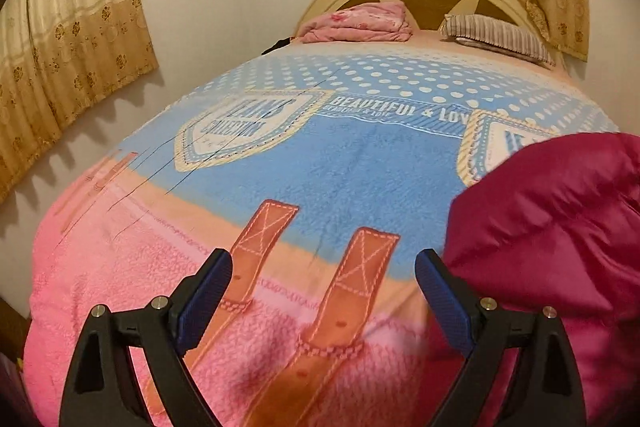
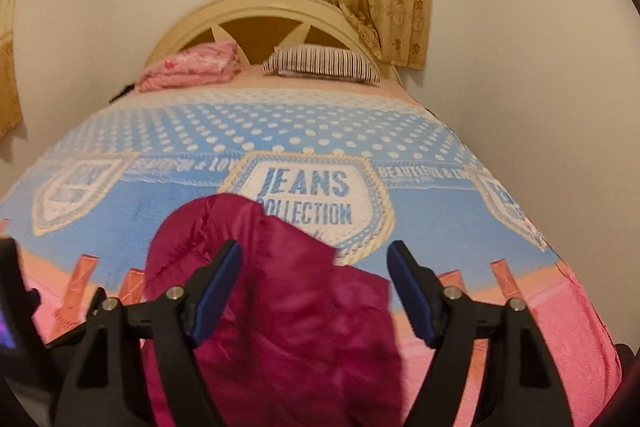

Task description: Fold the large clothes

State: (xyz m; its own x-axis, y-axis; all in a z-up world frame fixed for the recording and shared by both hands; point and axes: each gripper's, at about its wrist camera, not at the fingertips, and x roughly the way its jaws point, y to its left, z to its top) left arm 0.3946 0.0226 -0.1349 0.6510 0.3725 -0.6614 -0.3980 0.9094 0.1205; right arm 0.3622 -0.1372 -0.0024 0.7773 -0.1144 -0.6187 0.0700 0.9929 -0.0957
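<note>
A magenta padded jacket (image 1: 552,219) lies bunched on the bed blanket (image 1: 320,155), at the right of the left wrist view. My left gripper (image 1: 324,259) hovers open over the pink part of the blanket with nothing between its fingers, and the jacket bulges up beside its right finger. In the right wrist view the jacket (image 2: 280,307) spreads from the blue band down to the near edge. My right gripper (image 2: 314,247) is open above it. The fabric shows between the fingers, but the pads do not press on it.
The blanket (image 2: 160,203) covers the whole bed. A folded pink quilt (image 2: 192,65) and a striped pillow (image 2: 324,63) lie by the arched headboard (image 2: 260,7). Walls with beige curtains (image 1: 72,47) close in on both sides. A dark device (image 2: 12,307) shows at the left edge.
</note>
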